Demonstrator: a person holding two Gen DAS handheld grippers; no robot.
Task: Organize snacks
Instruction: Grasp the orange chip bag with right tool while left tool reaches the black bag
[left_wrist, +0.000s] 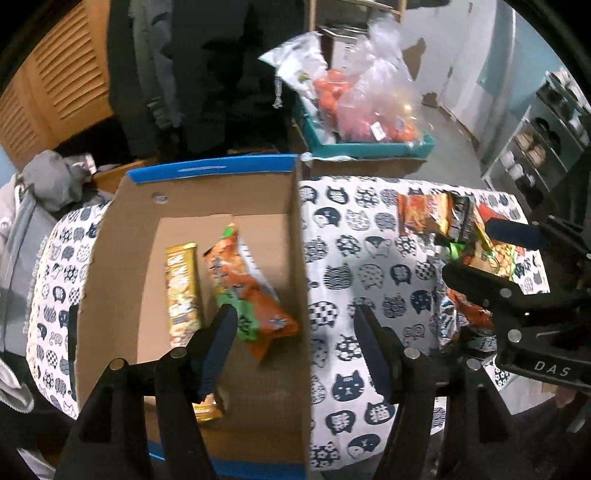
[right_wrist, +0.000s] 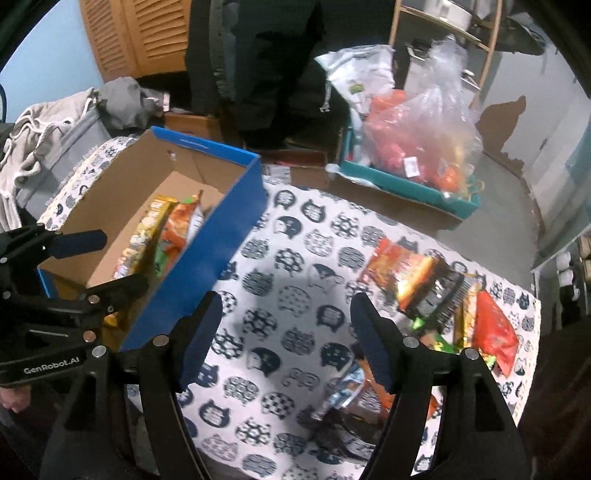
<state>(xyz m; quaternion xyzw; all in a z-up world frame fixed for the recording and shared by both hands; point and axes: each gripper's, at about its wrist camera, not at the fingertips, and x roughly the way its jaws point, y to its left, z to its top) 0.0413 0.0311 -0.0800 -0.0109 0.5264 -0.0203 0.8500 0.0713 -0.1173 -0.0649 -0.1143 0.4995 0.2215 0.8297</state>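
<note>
Returning from box (left_wrist: 207, 229) to snack pile (right_wrist: 436, 291). Both grippers, left (left_wrist: 295, 347) and right (right_wrist: 288, 332), have jaws released, empty. Next: grasp one packet.

One cardboard box (left_wrist: 125, 236) stands on the cat-print cloth (left_wrist: 343, 266), and it holds two snack packets: one gold (left_wrist: 183, 291) and one orange-and-green (left_wrist: 247, 291). Beside it lies one loose heap of snack packets (right_wrist: 443, 295), too overlapped and blurred to count. Beyond the cloth sits one teal tray (right_wrist: 406, 184) with bagged goods.
</note>
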